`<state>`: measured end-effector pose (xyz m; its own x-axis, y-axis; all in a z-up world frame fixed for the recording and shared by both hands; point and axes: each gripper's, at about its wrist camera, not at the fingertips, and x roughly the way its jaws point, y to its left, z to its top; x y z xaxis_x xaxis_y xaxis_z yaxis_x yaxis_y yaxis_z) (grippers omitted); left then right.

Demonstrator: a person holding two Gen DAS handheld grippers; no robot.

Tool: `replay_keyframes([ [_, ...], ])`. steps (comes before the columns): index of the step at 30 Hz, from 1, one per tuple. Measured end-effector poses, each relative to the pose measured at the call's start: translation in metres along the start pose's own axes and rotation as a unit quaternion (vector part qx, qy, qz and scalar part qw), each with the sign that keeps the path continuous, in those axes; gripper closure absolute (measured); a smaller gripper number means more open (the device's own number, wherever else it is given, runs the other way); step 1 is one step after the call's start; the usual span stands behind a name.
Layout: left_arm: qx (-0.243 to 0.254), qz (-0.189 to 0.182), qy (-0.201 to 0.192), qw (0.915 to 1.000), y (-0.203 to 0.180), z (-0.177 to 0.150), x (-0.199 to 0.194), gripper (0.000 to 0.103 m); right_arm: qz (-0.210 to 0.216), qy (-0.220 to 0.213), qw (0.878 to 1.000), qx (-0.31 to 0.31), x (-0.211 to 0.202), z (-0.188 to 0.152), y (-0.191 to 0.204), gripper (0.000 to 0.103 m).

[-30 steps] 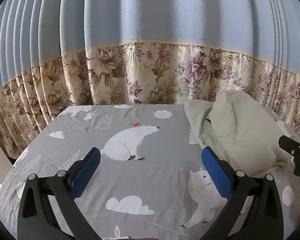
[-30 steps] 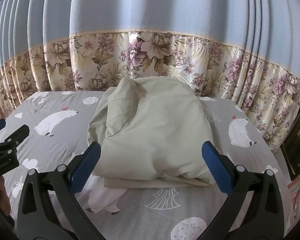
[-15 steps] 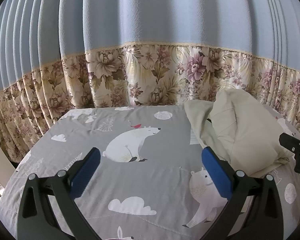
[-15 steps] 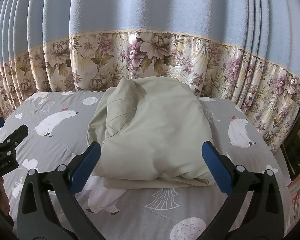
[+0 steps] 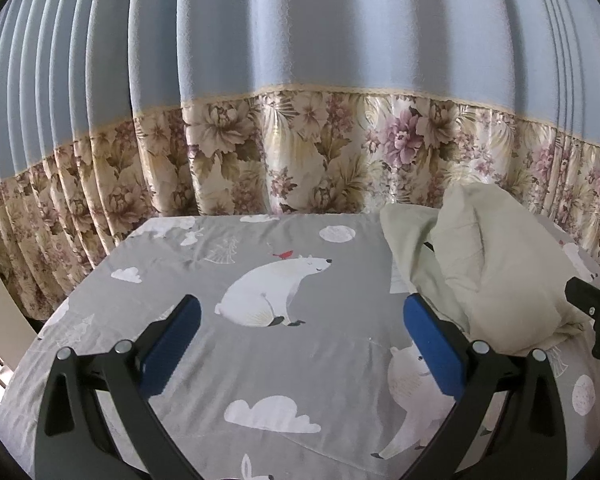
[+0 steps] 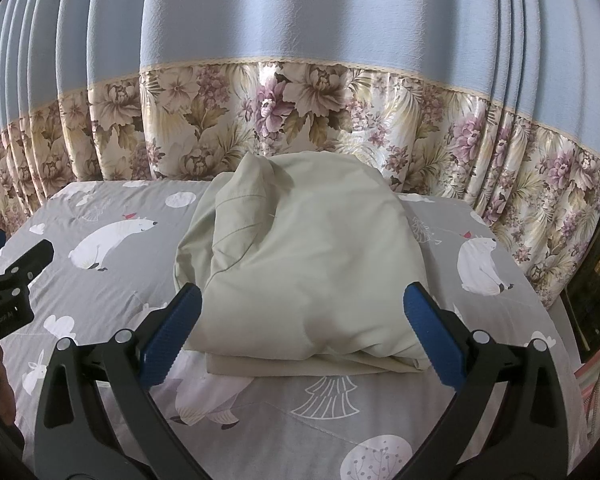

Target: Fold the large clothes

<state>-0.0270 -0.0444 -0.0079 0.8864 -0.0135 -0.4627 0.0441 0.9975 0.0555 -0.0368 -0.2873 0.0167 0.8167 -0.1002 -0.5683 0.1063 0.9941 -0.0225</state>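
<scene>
Folded beige garment (image 6: 300, 264) on bear-print bedspread (image 5: 260, 360) (floral curtain (image 6: 300, 120) behind), both grippers' jaws spread, empty

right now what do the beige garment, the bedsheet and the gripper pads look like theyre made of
Beige garment: thin matte woven cloth, probably cotton, with soft creases and stitched seams.
Bedsheet: smooth printed fabric, matte grey with polar bears; fibre unclear.
Right gripper pads: blue ribbed rubber or plastic on black frames; the left gripper looks the same.

The left hand-held gripper (image 5: 300, 338), jaws spread, hovers over the bear-print bedspread (image 5: 220, 360) beside folded beige clothing (image 5: 500, 280).
</scene>
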Motion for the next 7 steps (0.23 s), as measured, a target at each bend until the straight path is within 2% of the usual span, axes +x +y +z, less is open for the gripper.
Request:
replay_keyframes([
  [4,-0.012,-0.023,0.012,0.9996,0.0026,-0.0008,0.0021,0.001,0.0,0.001,1.0,0.0,0.0004,-0.0001,0.0002,0.003],
  [7,-0.009,-0.022,0.012,0.9996,0.0015,-0.0018,0.0028,0.001,0.001,0.001,1.0,0.0,0.0005,-0.0001,-0.0003,0.003],
])
